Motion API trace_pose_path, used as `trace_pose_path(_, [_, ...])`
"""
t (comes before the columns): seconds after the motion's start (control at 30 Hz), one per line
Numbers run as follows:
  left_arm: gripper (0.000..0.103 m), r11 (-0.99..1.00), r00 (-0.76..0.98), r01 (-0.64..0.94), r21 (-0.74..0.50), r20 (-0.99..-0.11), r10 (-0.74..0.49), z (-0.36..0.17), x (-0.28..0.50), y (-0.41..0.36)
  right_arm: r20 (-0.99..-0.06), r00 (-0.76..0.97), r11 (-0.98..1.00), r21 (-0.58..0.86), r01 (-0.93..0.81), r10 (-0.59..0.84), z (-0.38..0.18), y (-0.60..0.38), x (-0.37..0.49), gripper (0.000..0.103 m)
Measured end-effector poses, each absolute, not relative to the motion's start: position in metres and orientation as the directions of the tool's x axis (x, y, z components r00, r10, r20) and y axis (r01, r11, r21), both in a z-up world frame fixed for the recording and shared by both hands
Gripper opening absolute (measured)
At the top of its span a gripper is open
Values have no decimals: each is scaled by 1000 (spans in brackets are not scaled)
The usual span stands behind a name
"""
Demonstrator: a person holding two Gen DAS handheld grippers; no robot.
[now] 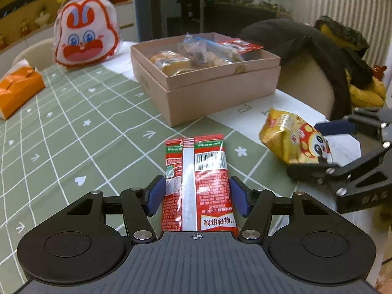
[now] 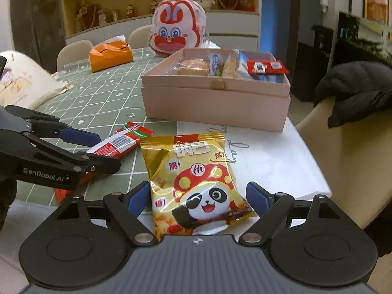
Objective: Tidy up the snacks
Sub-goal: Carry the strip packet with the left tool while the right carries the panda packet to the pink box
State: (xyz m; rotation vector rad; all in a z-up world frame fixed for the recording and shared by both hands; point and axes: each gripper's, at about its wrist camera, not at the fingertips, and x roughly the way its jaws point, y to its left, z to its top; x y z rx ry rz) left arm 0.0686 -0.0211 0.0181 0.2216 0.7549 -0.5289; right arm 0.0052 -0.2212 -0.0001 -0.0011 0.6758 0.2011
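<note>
A red snack packet [image 1: 198,183] lies back side up on the green checked tablecloth, between the jaws of my left gripper [image 1: 197,193]. The blue pads stand just off its two edges, so that gripper is open. A gold panda snack bag [image 2: 196,186] rests on the white sheet, with my right gripper [image 2: 197,196] open around it and a small gap at each pad. The pink box [image 2: 213,112], open on top, holds several wrapped snacks and stands behind both packets. The right wrist view shows the left gripper [image 2: 107,150] at the left over the red packet [image 2: 117,144].
A rabbit-shaped bag [image 1: 85,41] and an orange tissue box [image 1: 19,88] sit at the far side of the table. A beige chair with a black jacket [image 2: 355,93] stands at the right table edge. A cushion [image 2: 27,83] lies at the left.
</note>
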Motion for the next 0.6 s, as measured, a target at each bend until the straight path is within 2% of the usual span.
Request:
trace_pose_path(0.13, [61, 846, 615, 533, -2, -686, -389, 17, 65, -16, -604, 779, 976, -4, -216, 169, 13, -219, -7, 86])
trace_pose_path(0.33, [59, 851, 607, 524, -34, -686, -401, 20, 58, -9, -620, 763, 967, -29, -252, 181, 23, -212, -1, 86])
trace_pose_path(0.53, [59, 851, 610, 524, -32, -683, -401, 19, 56, -10, -693, 702, 965, -34, -260, 165, 8, -208, 31, 86])
trace_pose_path(0.6, [59, 851, 611, 525, -23, -685, -396, 19, 56, -11, -710, 677, 967, 26, -254, 197, 6, -214, 36, 83])
